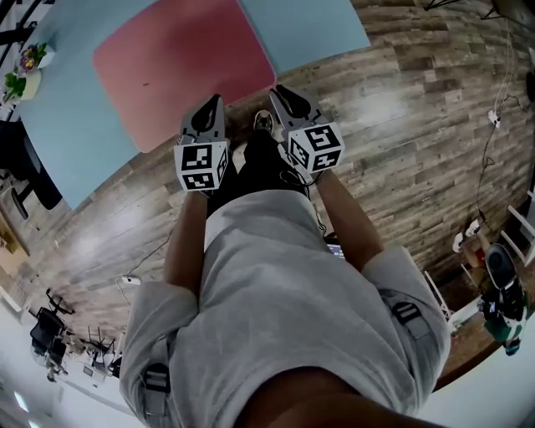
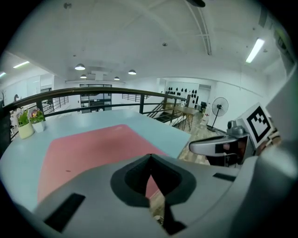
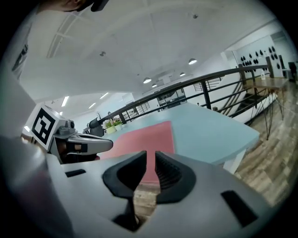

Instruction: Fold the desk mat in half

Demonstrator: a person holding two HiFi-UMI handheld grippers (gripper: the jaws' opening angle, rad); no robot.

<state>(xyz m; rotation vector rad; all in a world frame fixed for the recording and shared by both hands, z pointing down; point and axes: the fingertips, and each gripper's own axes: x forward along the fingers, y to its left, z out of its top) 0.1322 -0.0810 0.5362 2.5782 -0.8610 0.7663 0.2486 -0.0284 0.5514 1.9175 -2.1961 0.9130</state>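
Pink desk mat (image 1: 180, 63): flat, unfolded, on pale blue table (image 1: 318, 25), at 12 o'clock from both grippers. Left gripper (image 2: 150, 157): jaw tips touching, nothing between. Right gripper (image 3: 150, 155): jaws narrowly apart, empty. Both hover over wood floor (image 1: 401, 125), short of table's near edge. Flowerpots (image 1: 29, 67) at mat's 9 o'clock.

Light blue smooth-topped table (image 1: 322, 29) on grey-brown wood-plank floor (image 1: 410, 125), mat and plants on top.
Pink-red rectangular soft desk mat (image 1: 180, 67) lies flat and unfolded on the table, near corner reaching the table's near edge, blue top showing either side. Two small white plant pots (image 1: 29, 68) stand at the far left corner, well apart from the mat.
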